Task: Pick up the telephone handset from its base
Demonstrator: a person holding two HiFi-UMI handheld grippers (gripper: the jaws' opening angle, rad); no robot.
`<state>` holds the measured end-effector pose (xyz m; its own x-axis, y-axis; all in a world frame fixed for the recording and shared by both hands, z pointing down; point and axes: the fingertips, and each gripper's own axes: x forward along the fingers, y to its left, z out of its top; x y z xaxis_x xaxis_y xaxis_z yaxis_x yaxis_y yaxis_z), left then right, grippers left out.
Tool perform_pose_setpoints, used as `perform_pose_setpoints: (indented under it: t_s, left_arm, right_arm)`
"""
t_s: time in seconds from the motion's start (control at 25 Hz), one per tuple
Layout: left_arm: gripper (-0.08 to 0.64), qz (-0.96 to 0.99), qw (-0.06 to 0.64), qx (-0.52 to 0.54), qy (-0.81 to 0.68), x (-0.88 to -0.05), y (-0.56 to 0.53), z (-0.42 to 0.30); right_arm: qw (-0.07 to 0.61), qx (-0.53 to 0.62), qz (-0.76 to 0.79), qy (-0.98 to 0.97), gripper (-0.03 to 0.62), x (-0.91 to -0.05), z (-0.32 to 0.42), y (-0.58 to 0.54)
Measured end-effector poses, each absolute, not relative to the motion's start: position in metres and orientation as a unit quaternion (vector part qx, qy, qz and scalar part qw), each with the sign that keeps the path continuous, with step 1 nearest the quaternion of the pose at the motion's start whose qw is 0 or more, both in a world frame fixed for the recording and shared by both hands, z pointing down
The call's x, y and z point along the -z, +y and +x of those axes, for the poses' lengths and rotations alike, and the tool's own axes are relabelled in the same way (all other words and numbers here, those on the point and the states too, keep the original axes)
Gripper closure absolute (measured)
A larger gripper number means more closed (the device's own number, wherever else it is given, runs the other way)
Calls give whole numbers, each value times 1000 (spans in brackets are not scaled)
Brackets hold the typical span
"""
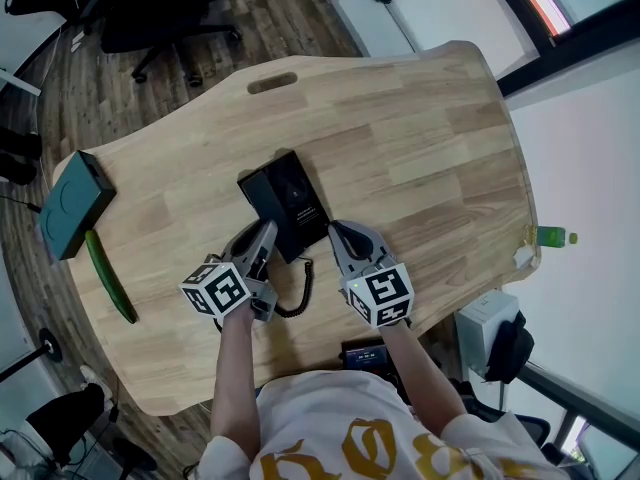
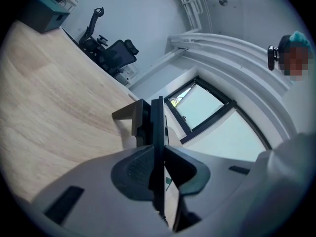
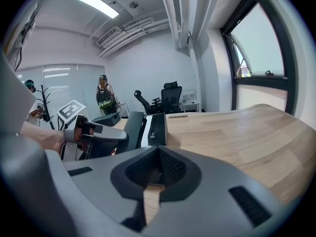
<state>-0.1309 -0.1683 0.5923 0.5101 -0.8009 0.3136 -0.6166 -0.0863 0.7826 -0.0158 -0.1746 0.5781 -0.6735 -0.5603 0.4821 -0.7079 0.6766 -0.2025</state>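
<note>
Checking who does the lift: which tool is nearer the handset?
Left. The left tool is clamped on the handset at the phone's left side; the right tool, shut and empty, sits just off the phone's right side.

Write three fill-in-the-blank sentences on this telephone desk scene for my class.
1. The left gripper's jaws clamp the black telephone handset; the right gripper's jaws hold ____.
2. The black telephone base lies on a pale ____ table.
3. Beside the teal box lies a long ____ vegetable.
Missing: nothing; wooden; green.
</note>
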Motion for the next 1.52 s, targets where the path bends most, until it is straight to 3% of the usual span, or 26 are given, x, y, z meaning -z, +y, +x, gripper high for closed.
perform_pose_setpoints:
  t_s: [0.4,1.52]
  left_arm:
    - [488,716,492,145,-473,-585,-165,-133]
    - [488,748,463,169,-445,-521,-110,-124]
  right_arm:
    - [188,-187,356,-896,588,-569,-17,-170]
    - [150,-152,382,-899,588,-516,0,-140]
